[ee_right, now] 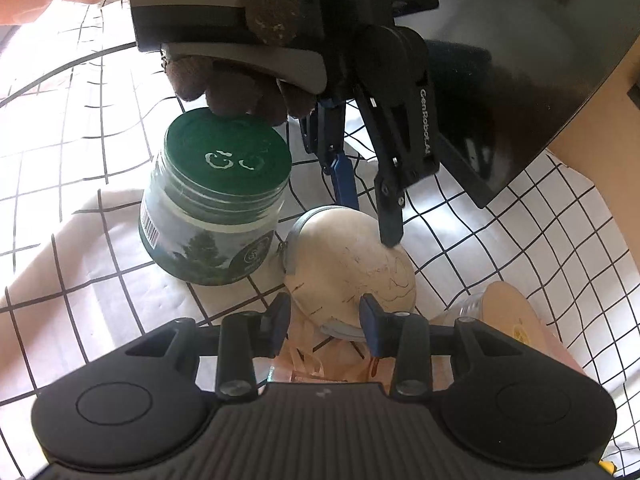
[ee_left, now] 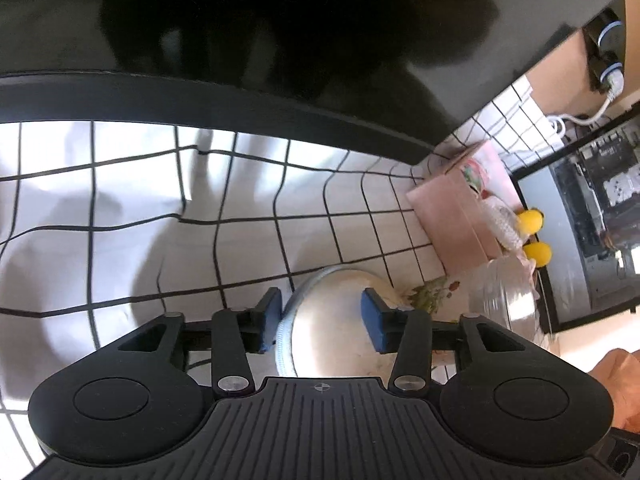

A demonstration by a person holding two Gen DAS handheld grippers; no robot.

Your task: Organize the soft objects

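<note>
The cream round pouch (ee_right: pixel 352 264) sits on the grid tablecloth (ee_left: pixel 120 200), right beside a green-lidded jar (ee_right: pixel 218 216). Left gripper (ee_left: pixel 322 326) has its jaws spread around the pouch, one pad each side; the right-wrist view shows a fingertip (ee_right: pixel 390 232) touching its top. Right gripper (ee_right: pixel 324 326) is spread too, holding nothing. Open cloth lies to the left, up to a dark panel (ee_left: pixel 280 20). Only the left view shows the pink box (ee_left: pixel 452 224) and yellow balls (ee_left: pixel 534 236).
</note>
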